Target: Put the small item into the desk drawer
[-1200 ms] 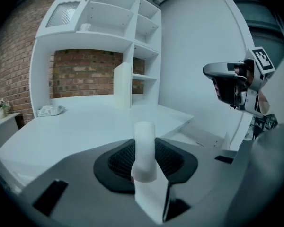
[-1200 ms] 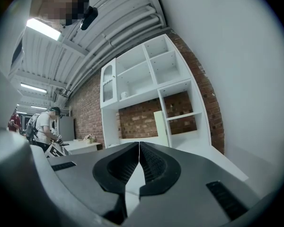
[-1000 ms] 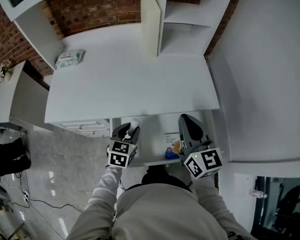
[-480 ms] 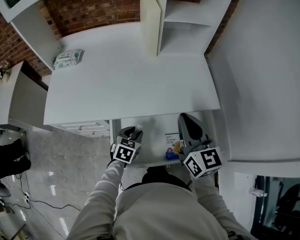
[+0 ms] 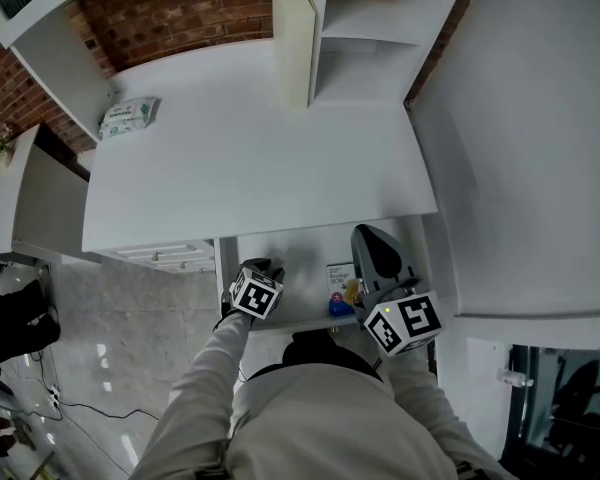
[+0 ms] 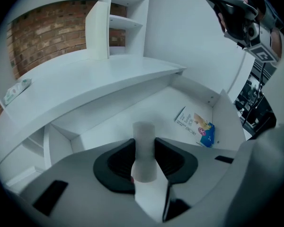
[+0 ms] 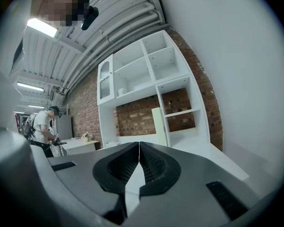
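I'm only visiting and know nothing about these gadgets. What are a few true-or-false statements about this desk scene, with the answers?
1. The left gripper grips a small white tube between its jaws. True.
2. The right gripper has its jaws spread wide. False: they are together, with nothing between them.
3. The desk drawer is pushed shut. False: it stands open below the desk's front edge.
4. A printed leaflet lies in the drawer. True.
5. A pack of wipes lies on the desk top. True.
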The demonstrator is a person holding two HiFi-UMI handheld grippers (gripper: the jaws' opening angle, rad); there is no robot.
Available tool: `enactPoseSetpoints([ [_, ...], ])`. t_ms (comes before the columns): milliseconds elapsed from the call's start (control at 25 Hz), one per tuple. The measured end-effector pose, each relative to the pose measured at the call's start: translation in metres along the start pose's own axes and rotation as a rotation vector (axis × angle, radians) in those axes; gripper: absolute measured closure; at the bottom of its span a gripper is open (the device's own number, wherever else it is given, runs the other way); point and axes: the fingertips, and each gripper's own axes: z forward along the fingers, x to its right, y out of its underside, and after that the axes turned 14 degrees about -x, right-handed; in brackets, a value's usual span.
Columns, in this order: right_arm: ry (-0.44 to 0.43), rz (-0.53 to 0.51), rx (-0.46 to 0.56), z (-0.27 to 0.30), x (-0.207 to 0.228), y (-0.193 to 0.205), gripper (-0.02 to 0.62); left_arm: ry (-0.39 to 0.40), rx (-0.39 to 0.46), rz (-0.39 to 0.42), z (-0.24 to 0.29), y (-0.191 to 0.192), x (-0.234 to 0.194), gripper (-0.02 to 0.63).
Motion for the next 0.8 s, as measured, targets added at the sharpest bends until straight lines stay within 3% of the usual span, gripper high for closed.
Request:
enactPoseSetpoints([
  [360,0.01,-0.014,-0.014,-0.004,0.006,0.002,0.568,0.046,-0.129,0.023,0.034,0.023,0.009,0.469],
  [800,0.011,-0.007,-0.019,-0.004,0.011,0.005,0.568,0.07,-0.201,0.015,0.048,0.033,0.01,0.468],
])
